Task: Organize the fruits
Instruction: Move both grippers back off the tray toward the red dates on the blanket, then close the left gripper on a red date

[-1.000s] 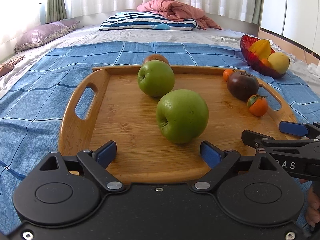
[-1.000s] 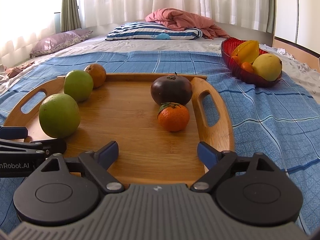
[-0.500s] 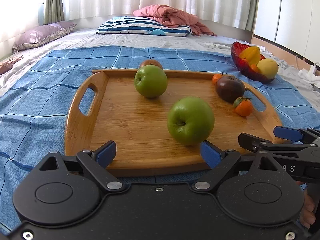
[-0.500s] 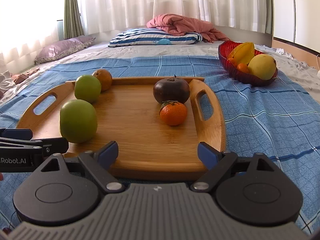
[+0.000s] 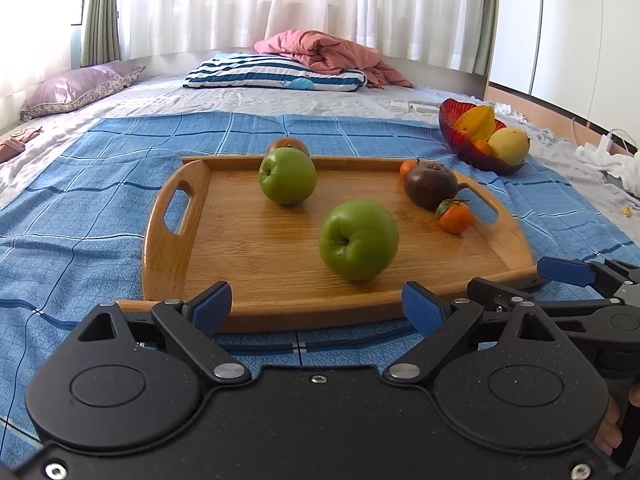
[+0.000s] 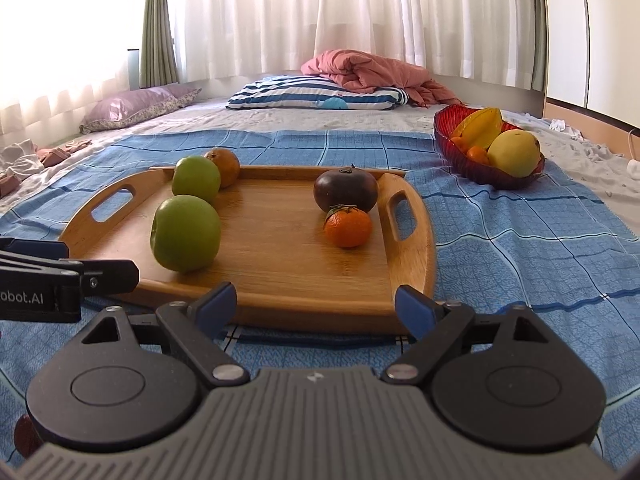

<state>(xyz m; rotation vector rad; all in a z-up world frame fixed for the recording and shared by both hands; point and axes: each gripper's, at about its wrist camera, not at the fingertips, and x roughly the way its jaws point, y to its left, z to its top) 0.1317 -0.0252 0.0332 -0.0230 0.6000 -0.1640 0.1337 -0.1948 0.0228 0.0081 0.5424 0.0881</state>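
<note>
Wooden tray (image 5: 256,240), frame centre, now sits farther off: both claws, left claw (image 5: 316,306) and right claw (image 6: 316,306), have backed away, spread, empty. Apples (image 5: 359,240), tangerine (image 6: 347,227) on tray; bowl (image 6: 460,152) upper right. Likely placement finished.

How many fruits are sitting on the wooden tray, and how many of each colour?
Round green apples: 2
Small orange tangerines: 2, near one, far one half hidden behind the purple fruit
Dark purple round fruit: 1
Brown round fruit: 1
Total on the wooden tray: 6
</note>
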